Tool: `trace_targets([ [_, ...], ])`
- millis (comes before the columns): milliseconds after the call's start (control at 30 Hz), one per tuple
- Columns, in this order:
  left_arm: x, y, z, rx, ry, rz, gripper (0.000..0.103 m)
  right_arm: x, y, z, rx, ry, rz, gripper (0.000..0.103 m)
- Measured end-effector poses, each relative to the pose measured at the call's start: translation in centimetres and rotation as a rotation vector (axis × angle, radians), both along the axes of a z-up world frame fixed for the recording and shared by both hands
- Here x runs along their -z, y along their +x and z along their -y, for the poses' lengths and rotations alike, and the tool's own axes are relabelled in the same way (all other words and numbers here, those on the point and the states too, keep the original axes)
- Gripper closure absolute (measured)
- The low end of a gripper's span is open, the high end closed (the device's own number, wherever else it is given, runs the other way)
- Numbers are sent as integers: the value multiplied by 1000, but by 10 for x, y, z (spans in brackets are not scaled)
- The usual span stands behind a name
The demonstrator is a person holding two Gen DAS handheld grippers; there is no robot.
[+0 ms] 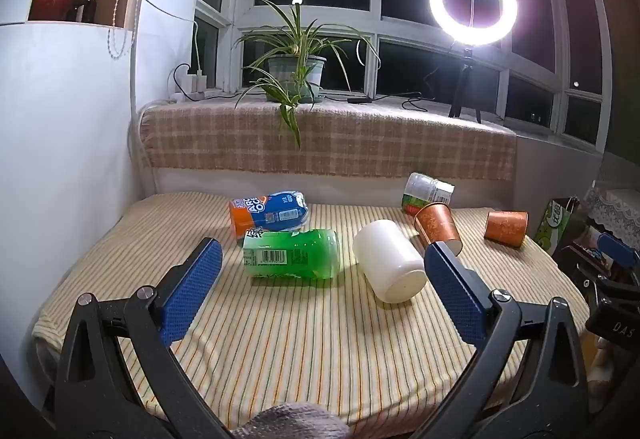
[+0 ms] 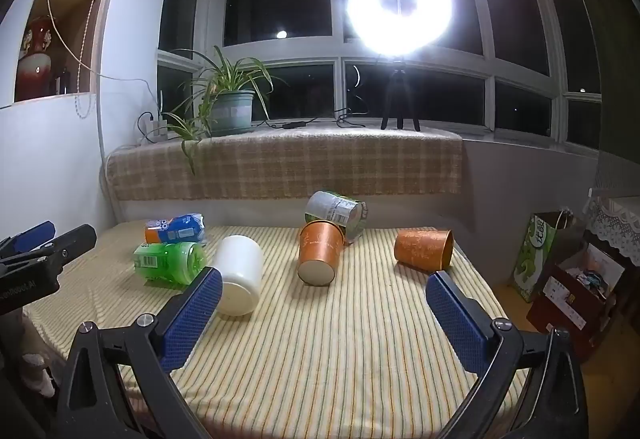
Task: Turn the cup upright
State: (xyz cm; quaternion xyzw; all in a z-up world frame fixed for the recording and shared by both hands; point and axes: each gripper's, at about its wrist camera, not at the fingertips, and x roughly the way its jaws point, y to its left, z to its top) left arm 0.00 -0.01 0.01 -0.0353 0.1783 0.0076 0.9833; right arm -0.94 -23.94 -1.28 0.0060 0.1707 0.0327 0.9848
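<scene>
Several cups and bottles lie on their sides on the striped tablecloth [image 1: 280,339]. A white cup [image 1: 390,263] lies with its base toward me; it also shows in the right wrist view [image 2: 240,275]. An orange cup [image 2: 320,253] lies mid-table, base toward me, also visible in the left wrist view [image 1: 438,225]. A second orange cup [image 2: 424,249] lies to the right [image 1: 506,227]. My left gripper [image 1: 324,281] is open and empty, hovering before the green bottle and white cup. My right gripper [image 2: 324,295] is open and empty, just in front of the orange cup.
A green bottle [image 1: 292,255], an orange-blue bottle [image 1: 268,215] and a clear green-labelled jar [image 1: 426,195] also lie on the table. A plaid-covered ledge [image 1: 320,139] holds a potted plant [image 1: 296,73] and a ring light [image 1: 474,3]. Bags and boxes [image 2: 560,279] stand right of the table.
</scene>
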Motion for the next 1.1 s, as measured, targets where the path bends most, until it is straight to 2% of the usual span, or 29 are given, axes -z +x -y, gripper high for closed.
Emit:
trace_targets([
  [533,0,0,0,1,-6,0,0,-6,3,2,0,-8,-1,0],
  [667,0,0,0,2,-4,-2,0,2,2,1,4,-6,-5,0],
  [1100,0,0,0,-1,0,-3,0,2,4,5,4,10,-16,0],
])
